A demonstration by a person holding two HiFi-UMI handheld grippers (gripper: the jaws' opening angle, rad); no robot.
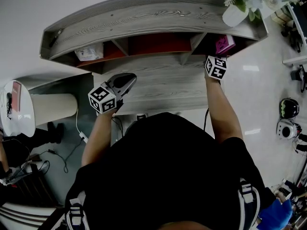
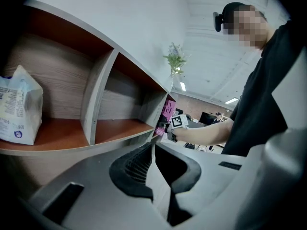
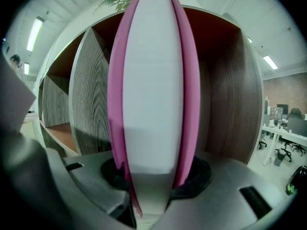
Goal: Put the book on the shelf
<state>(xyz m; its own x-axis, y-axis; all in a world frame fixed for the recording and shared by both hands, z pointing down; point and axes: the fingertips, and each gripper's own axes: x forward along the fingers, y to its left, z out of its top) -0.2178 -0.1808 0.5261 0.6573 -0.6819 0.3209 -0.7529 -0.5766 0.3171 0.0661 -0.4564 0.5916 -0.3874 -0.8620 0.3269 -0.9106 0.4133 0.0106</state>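
Note:
A pink book (image 1: 224, 43) with white pages stands upright in the rightmost compartment of the grey wooden shelf (image 1: 144, 18). My right gripper (image 1: 218, 52) reaches into that compartment. In the right gripper view the book (image 3: 153, 80) fills the middle, its fore-edge facing me, and my right gripper (image 3: 153, 186) has both pads against the pink covers. My left gripper (image 1: 128, 76) hovers over the lower grey ledge, shut and empty. In the left gripper view its jaws (image 2: 153, 150) meet, and the book (image 2: 168, 109) shows far off at the shelf's end.
A white packet (image 1: 88, 53) lies in the left compartment, and the two middle compartments hold nothing. A white vase of flowers (image 1: 235, 13) stands on the shelf top at the right. A round white table (image 1: 19, 107) is at the left, cables on the floor.

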